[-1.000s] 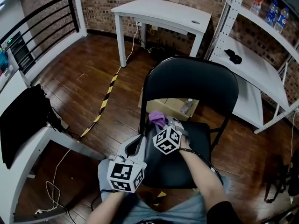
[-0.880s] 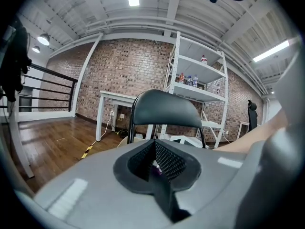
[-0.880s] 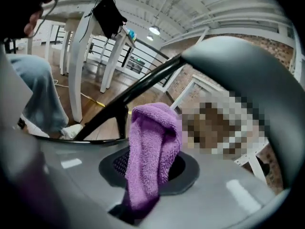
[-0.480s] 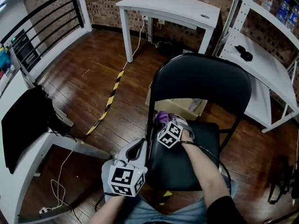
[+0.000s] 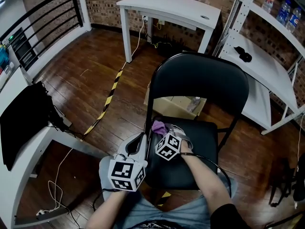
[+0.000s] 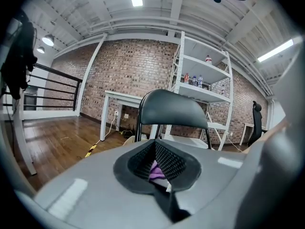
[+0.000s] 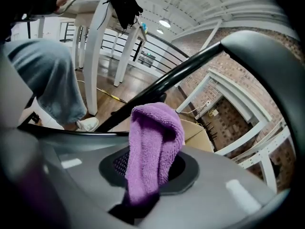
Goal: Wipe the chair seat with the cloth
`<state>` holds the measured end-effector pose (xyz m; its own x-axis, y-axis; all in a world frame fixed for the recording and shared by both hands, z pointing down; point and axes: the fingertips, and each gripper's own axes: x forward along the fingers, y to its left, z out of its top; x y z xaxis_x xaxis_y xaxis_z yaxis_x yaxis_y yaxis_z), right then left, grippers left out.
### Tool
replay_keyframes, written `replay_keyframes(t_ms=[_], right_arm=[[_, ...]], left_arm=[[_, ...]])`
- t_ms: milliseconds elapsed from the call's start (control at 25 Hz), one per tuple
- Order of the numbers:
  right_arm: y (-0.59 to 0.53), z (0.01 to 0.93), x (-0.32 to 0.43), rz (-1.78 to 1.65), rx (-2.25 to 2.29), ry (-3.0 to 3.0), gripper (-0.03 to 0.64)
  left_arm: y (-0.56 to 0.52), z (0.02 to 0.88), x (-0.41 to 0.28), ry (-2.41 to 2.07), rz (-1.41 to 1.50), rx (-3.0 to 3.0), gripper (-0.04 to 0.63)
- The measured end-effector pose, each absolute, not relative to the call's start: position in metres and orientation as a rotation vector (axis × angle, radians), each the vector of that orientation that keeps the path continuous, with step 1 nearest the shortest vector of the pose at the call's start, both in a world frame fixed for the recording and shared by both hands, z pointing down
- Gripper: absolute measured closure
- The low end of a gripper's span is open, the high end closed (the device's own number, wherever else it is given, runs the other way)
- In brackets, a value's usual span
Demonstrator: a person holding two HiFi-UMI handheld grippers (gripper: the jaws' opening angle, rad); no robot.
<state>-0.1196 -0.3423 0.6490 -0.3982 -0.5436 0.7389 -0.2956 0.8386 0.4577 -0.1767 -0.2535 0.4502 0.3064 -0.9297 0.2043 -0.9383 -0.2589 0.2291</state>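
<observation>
A black folding chair stands before me, its seat [image 5: 202,149] below the curved backrest [image 5: 200,82]. My right gripper [image 5: 165,130] is shut on a purple cloth [image 5: 159,126] at the seat's back left corner. In the right gripper view the cloth [image 7: 153,142] stands bunched up from between the jaws of the right gripper [image 7: 145,178]. My left gripper [image 5: 139,143] hangs at the seat's left edge, shut and holding nothing. In the left gripper view this gripper [image 6: 155,157] points at the backrest [image 6: 169,106], and a sliver of the cloth [image 6: 156,171] shows past the pads.
A cardboard box [image 5: 172,107] sits on the wood floor behind the seat. A white table [image 5: 167,6] stands at the back, white shelving [image 5: 259,68] at the right. At the left is a white desk with a black garment [image 5: 21,123]. Striped tape [image 5: 107,100] crosses the floor.
The head camera has shifted a little. The right gripper has stayed at the seat's back left corner with the cloth, and the left gripper has stayed by the seat's left edge.
</observation>
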Motion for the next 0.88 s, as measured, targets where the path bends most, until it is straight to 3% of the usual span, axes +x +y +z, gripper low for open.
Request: replay_keyframes(t_ms=[880], right_arm=[[-0.127,0.648,-0.104,-0.267,0.471,-2.119,0.529]], left_arm=[[-0.195,0.440,-0.143,-1.661,0.017,2.347,0.589]])
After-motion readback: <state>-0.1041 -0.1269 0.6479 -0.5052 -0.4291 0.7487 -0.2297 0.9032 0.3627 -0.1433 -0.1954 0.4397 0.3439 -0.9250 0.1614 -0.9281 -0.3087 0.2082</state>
